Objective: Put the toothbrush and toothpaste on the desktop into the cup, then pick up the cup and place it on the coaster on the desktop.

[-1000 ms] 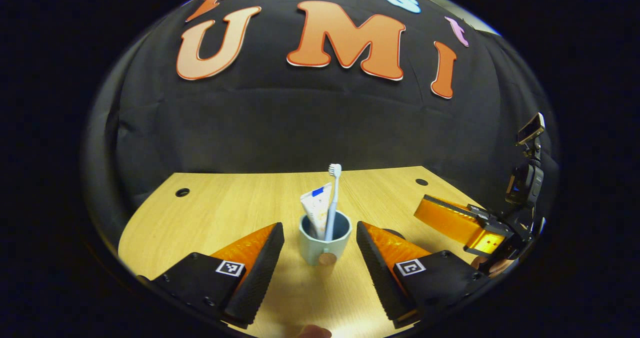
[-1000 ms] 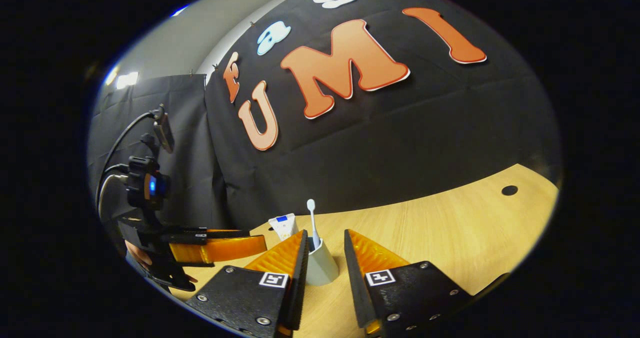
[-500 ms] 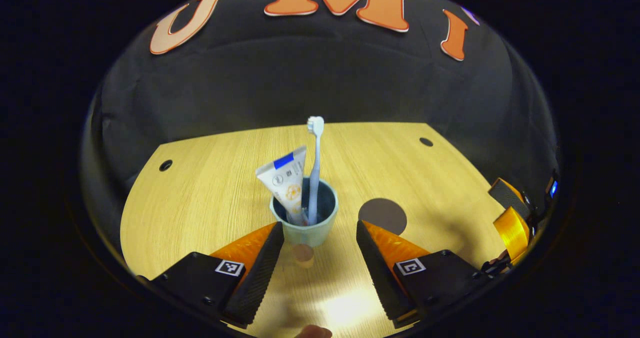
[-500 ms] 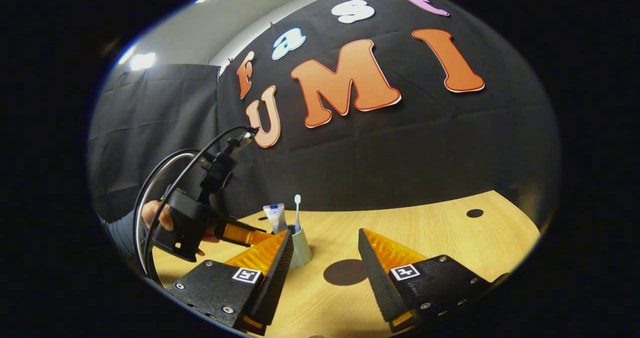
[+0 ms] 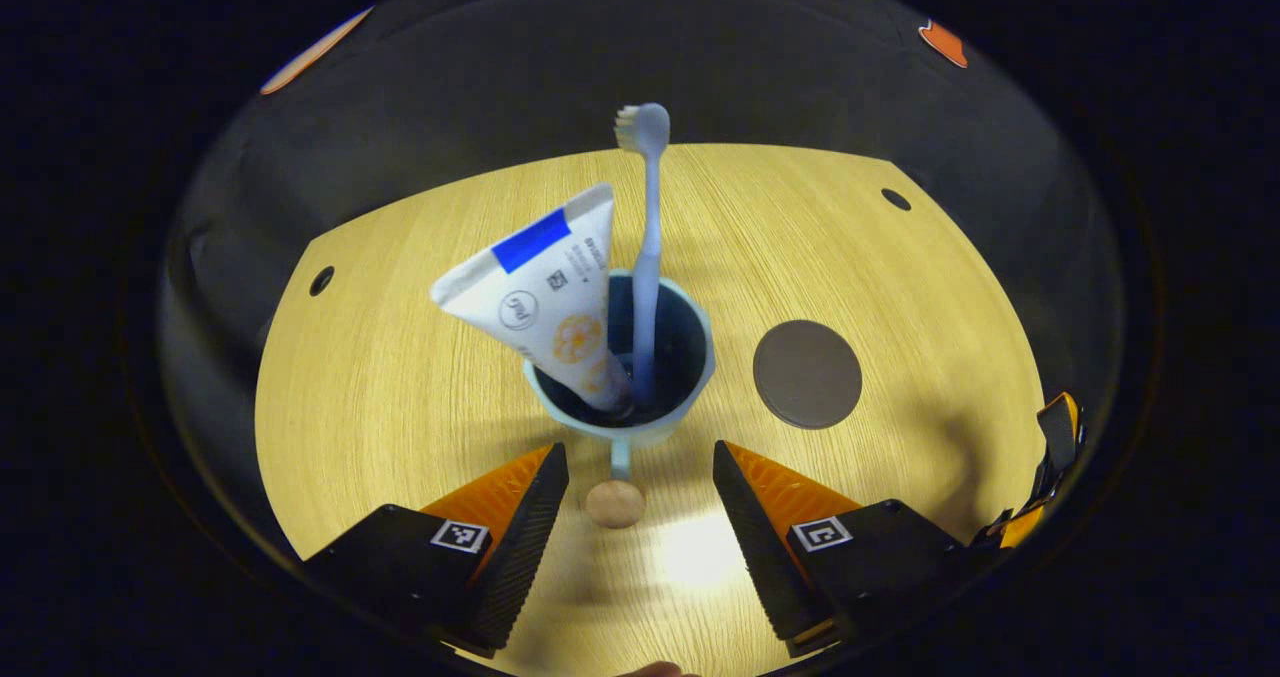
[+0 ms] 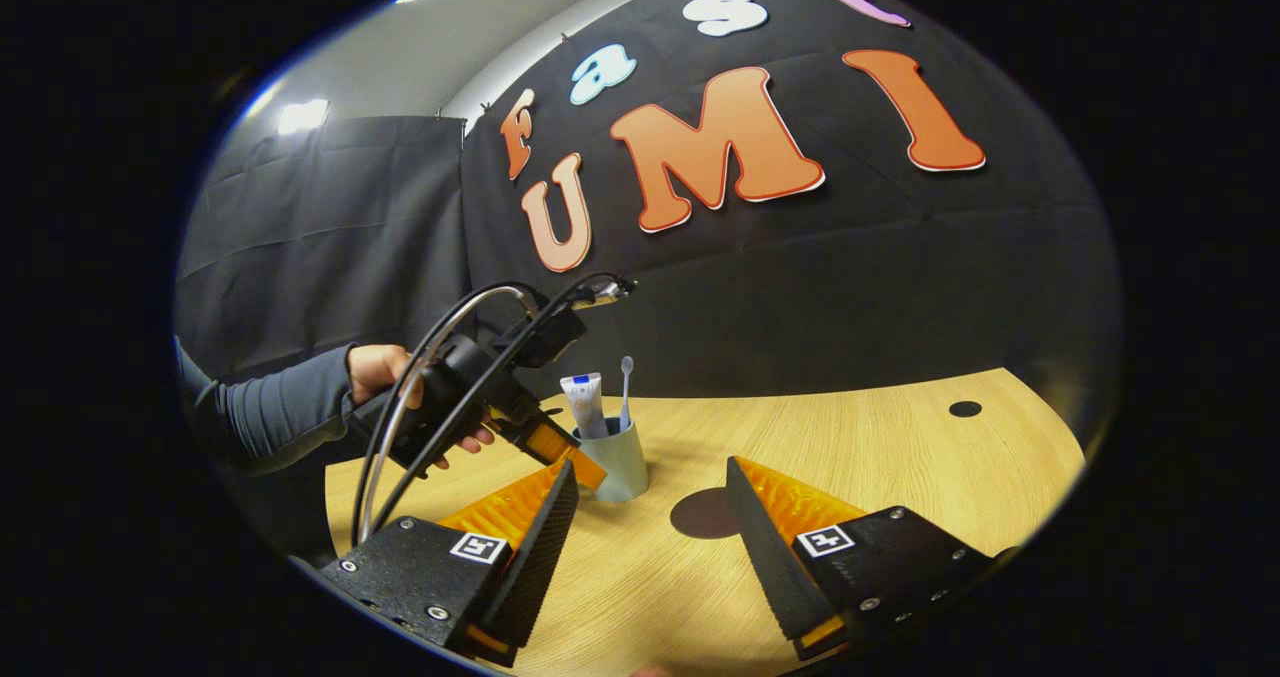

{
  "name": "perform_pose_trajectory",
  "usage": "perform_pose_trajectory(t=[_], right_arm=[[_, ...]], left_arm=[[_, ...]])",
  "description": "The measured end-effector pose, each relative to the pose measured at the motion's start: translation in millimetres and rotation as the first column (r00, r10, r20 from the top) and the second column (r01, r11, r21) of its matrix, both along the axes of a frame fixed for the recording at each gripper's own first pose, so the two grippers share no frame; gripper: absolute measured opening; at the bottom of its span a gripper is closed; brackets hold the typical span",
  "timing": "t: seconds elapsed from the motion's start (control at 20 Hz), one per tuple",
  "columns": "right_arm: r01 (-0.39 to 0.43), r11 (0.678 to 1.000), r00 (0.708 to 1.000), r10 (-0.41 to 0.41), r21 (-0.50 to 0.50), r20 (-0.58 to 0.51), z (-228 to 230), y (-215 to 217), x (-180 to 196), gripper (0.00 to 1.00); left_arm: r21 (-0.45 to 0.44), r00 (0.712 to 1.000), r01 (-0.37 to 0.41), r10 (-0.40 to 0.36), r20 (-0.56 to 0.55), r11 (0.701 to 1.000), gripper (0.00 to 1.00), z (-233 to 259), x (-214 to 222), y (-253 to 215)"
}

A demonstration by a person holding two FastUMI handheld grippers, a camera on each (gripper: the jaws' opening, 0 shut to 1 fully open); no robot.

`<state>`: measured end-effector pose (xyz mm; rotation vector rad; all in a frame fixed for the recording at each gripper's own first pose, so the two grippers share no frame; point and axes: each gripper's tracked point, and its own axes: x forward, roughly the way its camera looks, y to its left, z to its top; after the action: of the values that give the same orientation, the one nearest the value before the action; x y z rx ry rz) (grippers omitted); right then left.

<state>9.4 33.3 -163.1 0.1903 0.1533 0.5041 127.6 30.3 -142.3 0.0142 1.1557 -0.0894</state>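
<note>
A pale blue cup (image 5: 622, 427) stands on the wooden table (image 5: 400, 377), holding a white toothpaste tube (image 5: 545, 292) and a light blue toothbrush (image 5: 647, 247) upright. Its handle ends in a round wooden knob (image 5: 615, 504), which points between the fingers of my open left gripper (image 5: 640, 532), hovering above and close behind the cup. A dark round coaster (image 5: 807, 373) lies bare just right of the cup. In the right gripper view my right gripper (image 6: 650, 547) is open and empty, back from the cup (image 6: 618, 465) and coaster (image 6: 703, 513). A hand holds the left gripper (image 6: 562, 449) beside the cup.
The table has small round holes near its far corners (image 5: 321, 280) (image 5: 896, 199). The black cloth wall rises behind the far edge. The right gripper (image 5: 1050, 452) shows at the table's right edge. A sleeved arm (image 6: 280, 412) reaches in from the left.
My left gripper has risen, tilted down and come closer over the cup. The right gripper has drawn back from the cup, uncovering the coaster. Both stay open.
</note>
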Motion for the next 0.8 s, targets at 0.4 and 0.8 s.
perform_pose_trajectory(t=[0.4, 0.8], right_arm=[[-0.011, 1.000, 1.000, 0.010, -0.001, -0.021, -5, 1, -11, 0.95], [-0.014, 1.000, 1.000, 0.014, -0.004, -0.021, -7, 4, -15, 0.95]], left_arm=[[0.037, 0.991, -0.057, 0.061, -0.117, 0.998, 0.66, -28, 3, 6], [0.015, 0.991, -0.114, 0.115, -0.067, 0.993, 0.33, -32, 52, 7]])
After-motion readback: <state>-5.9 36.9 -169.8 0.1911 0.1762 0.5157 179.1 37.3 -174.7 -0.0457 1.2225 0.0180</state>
